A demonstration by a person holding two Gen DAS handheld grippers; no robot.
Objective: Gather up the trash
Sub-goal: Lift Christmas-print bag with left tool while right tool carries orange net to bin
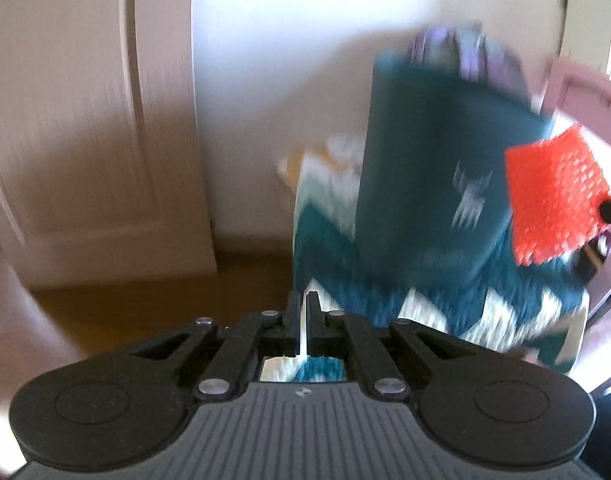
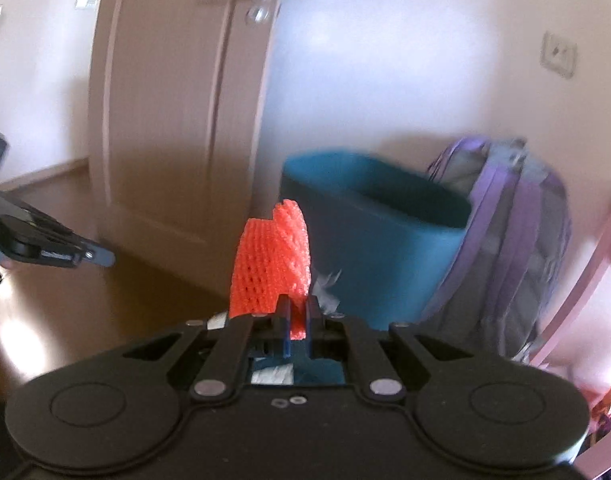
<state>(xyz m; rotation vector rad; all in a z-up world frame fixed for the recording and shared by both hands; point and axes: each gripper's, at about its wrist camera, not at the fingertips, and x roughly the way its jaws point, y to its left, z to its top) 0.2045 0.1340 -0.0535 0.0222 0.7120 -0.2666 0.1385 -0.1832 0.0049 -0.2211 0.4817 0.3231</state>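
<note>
Now right tongs (image 2: 296, 316) clamped on orange foam net sleeve (image 2: 271, 270), raised near teal bin (image 2: 369, 248) bearing blurred white logo; left tongs (image 1: 303, 320) together, empty.

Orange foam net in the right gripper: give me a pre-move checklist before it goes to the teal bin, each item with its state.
1. Right gripper shut on the net: ok, the net's lower edge is pinched between the fingers.
2. Bin in view ahead of the net: ok.
3. Bin mouth free to take the net: ok, nothing covers the part that shows.
4. Backpack clear of the mouth: cannot tell, it leans at the bin's right rim.
5. Left gripper out of the path: ok, it is off to the left and shut, holding nothing visible.
6. Net over the mouth: not ok, it is in front of the bin.
</note>
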